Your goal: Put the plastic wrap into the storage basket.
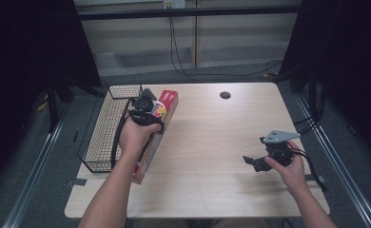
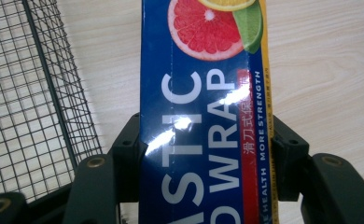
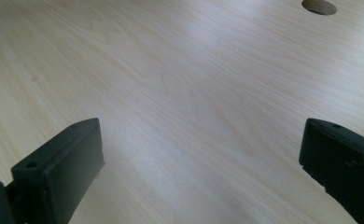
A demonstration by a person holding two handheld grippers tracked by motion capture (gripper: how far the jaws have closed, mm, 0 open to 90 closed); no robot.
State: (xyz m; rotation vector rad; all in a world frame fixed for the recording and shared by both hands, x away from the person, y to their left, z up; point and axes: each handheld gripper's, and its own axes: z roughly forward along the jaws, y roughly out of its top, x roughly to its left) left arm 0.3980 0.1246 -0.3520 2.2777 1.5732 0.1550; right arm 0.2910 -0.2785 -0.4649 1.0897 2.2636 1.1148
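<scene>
Left gripper (image 1: 143, 111) clamped on long blue-and-red cardboard plastic-wrap box (image 1: 156, 130), left of centre in the high view, just beside black wire-mesh basket (image 1: 108, 128). Right gripper (image 1: 256, 161) gaping wide, holding nothing, lower right. Risk: off-centre grip, glossy box pivoting or snagging the basket rim.

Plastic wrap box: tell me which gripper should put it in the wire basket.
Left. The left gripper already has its jaws clamped on the plastic wrap box, right beside the wire basket. The right gripper is open over bare table, far off.
</scene>
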